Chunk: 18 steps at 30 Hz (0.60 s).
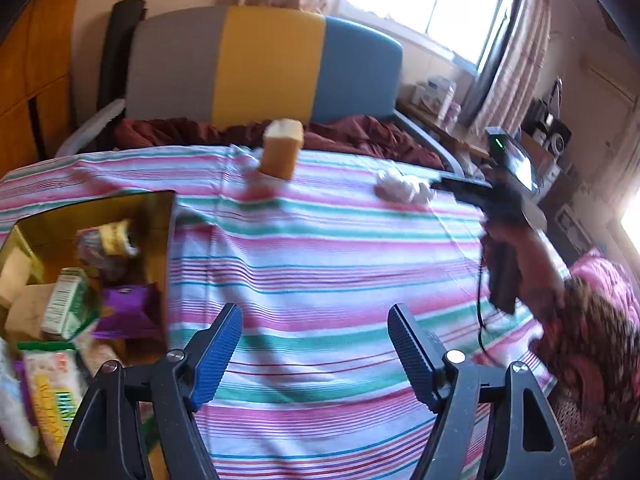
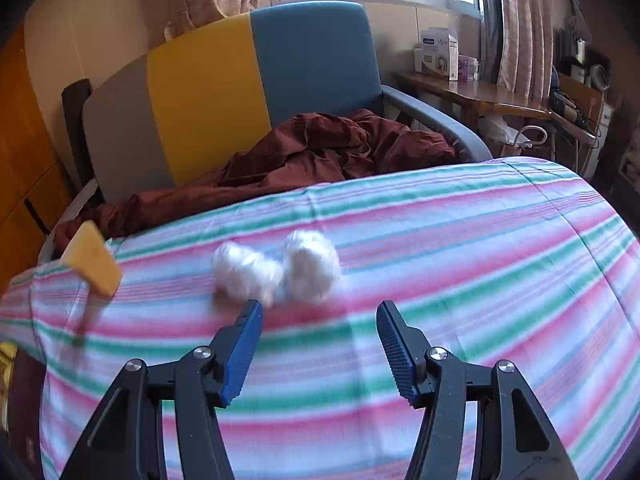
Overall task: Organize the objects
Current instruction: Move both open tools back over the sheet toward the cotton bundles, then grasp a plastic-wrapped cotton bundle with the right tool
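A white fluffy bundle point(image 2: 276, 270) lies on the striped cloth point(image 2: 460, 248), just beyond my right gripper point(image 2: 318, 312), whose jaws stand open with nothing between them. An orange block point(image 2: 94, 258) stands at the cloth's far left edge. In the left wrist view the same orange block point(image 1: 280, 154) and white bundle point(image 1: 404, 188) sit at the far side of the striped cloth point(image 1: 320, 264). My left gripper point(image 1: 316, 314) hangs open and empty over the cloth. The right gripper point(image 1: 464, 188), held by a hand, reaches toward the bundle.
A gold-lined box point(image 1: 160, 256) at the left holds packets, a green carton point(image 1: 66, 302) and a purple packet point(image 1: 128, 314). A grey, yellow and blue chair point(image 2: 256, 80) with a maroon cloth point(image 2: 328, 148) stands behind. A wooden desk point(image 2: 480, 96) is at the right.
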Motion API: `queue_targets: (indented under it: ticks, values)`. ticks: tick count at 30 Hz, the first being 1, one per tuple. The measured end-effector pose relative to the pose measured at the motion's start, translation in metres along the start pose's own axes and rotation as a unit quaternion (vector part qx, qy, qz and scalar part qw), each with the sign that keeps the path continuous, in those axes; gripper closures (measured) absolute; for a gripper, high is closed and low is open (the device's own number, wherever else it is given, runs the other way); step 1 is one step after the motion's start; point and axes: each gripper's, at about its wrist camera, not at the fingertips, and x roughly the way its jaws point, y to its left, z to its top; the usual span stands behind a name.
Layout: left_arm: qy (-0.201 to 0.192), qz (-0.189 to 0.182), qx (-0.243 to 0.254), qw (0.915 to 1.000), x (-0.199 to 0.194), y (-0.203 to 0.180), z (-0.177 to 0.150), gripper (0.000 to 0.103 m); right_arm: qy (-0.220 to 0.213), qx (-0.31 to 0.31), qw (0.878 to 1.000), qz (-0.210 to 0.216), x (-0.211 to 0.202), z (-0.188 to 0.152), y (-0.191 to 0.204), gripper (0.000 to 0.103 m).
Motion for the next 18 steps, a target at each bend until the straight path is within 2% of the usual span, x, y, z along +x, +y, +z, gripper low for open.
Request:
queue_targets:
  ticks: [5,9,11,14,18]
  values:
    - [0.023,-0.007,0.01,0.9997,0.015,-0.012,-0.002,0.027,0.013,-0.013,1.0,0.001,0.045,0.023,0.004,0.043]
    - [0.031,-0.006,0.019,0.9993,0.025,-0.022,-0.001,0.027,0.03,-0.008,0.999,0.009,0.069,0.022,-0.001,0.047]
    - [0.035,-0.009,0.017,0.9992,0.032,-0.025,0.002,0.027,0.035,-0.004,0.999,0.02,0.079,0.019,-0.003,0.056]
    - [0.04,-0.01,0.019,0.999,0.04,-0.033,0.007,0.027,0.032,-0.003,0.999,0.028,0.079,0.016,-0.004,0.065]
    - [0.044,-0.021,0.019,0.9986,0.055,-0.046,0.018,0.027,0.018,-0.016,0.999,0.024,0.066,0.012,-0.003,0.065]
